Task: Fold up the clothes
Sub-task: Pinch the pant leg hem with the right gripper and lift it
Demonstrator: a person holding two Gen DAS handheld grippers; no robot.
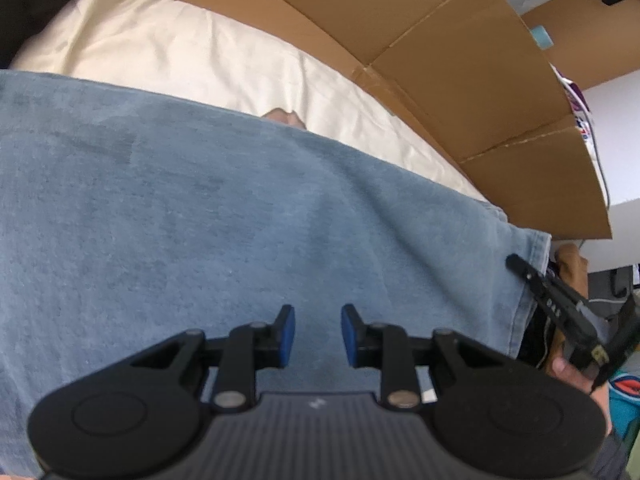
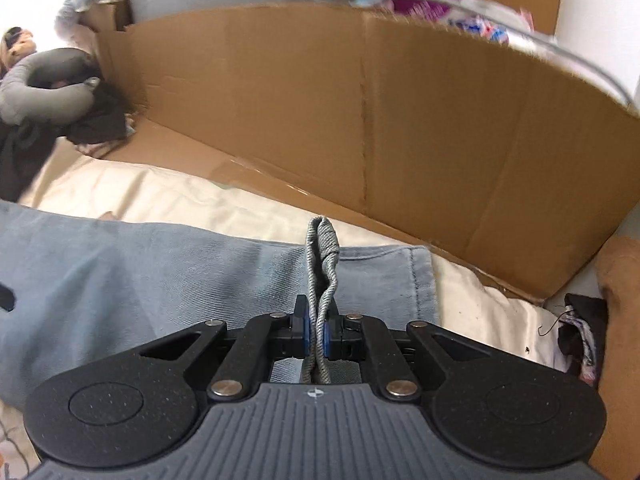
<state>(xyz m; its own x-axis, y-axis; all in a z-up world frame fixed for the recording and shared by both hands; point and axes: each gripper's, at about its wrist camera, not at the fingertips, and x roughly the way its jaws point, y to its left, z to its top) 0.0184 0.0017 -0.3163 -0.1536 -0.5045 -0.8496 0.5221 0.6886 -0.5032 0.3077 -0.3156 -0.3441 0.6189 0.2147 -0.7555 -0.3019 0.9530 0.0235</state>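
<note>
A: What does the left wrist view give that the right one lacks?

B: The right gripper (image 1: pixel 552 300) from outside, at the right edge of the frame by the hem of the blue jeans (image 1: pixel 240 220), with a hand (image 1: pixel 568 368) low beside it. The jeans fill the middle of that frame, lying on a cream sheet (image 1: pixel 180 52), with cardboard (image 1: pixel 460 80) at upper right.

A: And the right wrist view?

B: A grey cushion (image 2: pixel 44 80) and dark clothes (image 2: pixel 96 120) at upper left, and the cardboard standing as a wall across the top. The jeans lie across the lower left and centre.

A: The left gripper (image 1: pixel 318 336)?

B: Its blue pads (image 1: pixel 288 336) stand partly apart, nothing between them, above the denim; I can't tell whether they touch it.

A: The right one?

B: Clamped on a fold of the jeans' edge (image 2: pixel 322 264), which rises upright from between the pads at frame centre.
</note>
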